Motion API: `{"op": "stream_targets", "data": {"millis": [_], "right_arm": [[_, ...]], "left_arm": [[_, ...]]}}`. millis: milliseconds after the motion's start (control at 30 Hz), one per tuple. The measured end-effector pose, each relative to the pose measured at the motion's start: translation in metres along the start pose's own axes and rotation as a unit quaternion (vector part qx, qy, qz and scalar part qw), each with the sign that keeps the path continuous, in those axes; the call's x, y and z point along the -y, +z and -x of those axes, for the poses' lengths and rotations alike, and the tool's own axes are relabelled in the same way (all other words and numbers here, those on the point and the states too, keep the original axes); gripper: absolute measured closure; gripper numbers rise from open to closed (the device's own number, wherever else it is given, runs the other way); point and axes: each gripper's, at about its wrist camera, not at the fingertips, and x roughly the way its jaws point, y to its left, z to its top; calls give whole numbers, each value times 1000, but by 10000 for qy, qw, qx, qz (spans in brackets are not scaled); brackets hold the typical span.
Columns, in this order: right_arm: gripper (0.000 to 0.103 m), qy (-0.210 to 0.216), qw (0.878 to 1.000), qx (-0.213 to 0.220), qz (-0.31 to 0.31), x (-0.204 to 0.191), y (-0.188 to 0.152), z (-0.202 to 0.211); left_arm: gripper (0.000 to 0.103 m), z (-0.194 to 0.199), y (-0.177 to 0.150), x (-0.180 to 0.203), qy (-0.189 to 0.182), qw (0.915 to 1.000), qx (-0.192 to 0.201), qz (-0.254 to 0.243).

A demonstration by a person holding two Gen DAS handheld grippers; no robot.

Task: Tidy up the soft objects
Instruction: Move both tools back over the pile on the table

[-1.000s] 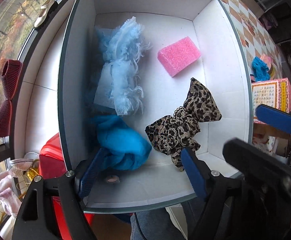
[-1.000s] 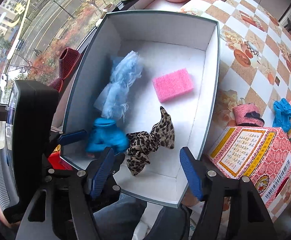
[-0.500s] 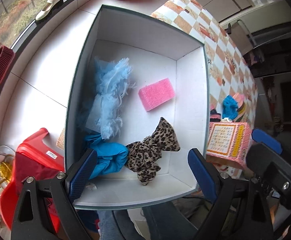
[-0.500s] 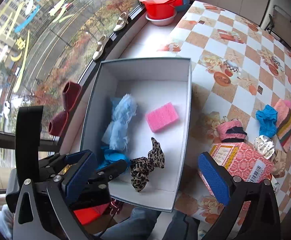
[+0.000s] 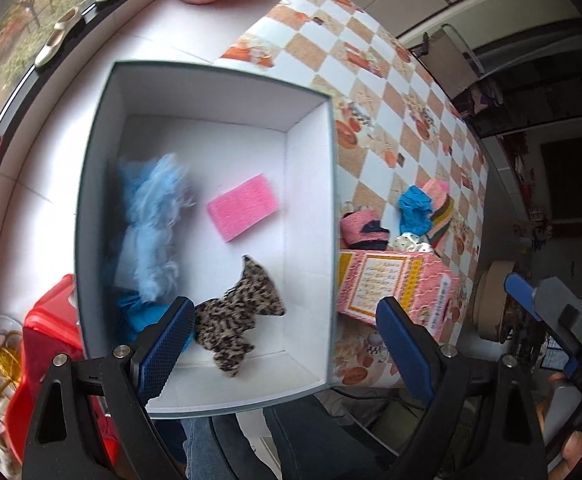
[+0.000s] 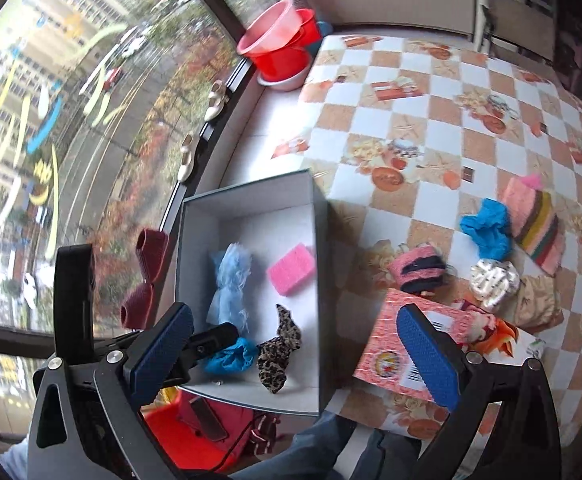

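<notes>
Soft items lie inside a white cardboard box with a dark green rim (image 5: 211, 92) that sits at the edge of a checkered orange-and-white tablecloth (image 6: 431, 128). Along the box's left wall rests a fluffy pale blue feathery bundle (image 5: 153, 224), with a crumpled bright blue cloth (image 6: 231, 356) at its near end. Beside that cloth lies a leopard-print fabric bow (image 5: 237, 320), and a pink rectangular sponge (image 5: 243, 206) sits apart, nearer the middle of the box floor.

The left gripper (image 5: 283, 344) hovers above the near end of the box, its blue-padded jaws spread wide and holding nothing. The right gripper (image 6: 291, 356) hangs higher, jaws likewise spread wide and empty, with one pad over the box's near corner and the other over a pink printed carton (image 6: 387, 352) just right of the box.

On the tablecloth beyond the carton lie more soft things: a pink-and-black knitted band (image 6: 417, 272), another crumpled blue cloth (image 6: 487, 232), a striped knitted piece (image 6: 535, 224) and a white patterned fabric ball (image 6: 491, 280).
</notes>
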Motion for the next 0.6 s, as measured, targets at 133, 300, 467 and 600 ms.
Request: {"op": "stream_targets", "data": {"millis": [133, 300, 467, 600], "right_arm": [[0, -161, 9986, 201, -456, 45, 1, 21], [0, -498, 9910, 228, -1225, 119, -6, 34], [0, -668, 9812, 103, -1806, 181, -18, 31], [0, -794, 9755, -70, -2050, 217, -22, 20]], "left_arm": [[9, -6, 7, 29, -6, 9997, -91, -239], [9, -24, 13, 66, -24, 9985, -319, -444], [9, -44, 22, 97, 46, 9972, -500, -557], [9, -58, 30, 122, 148, 9961, -591, -640]]}}
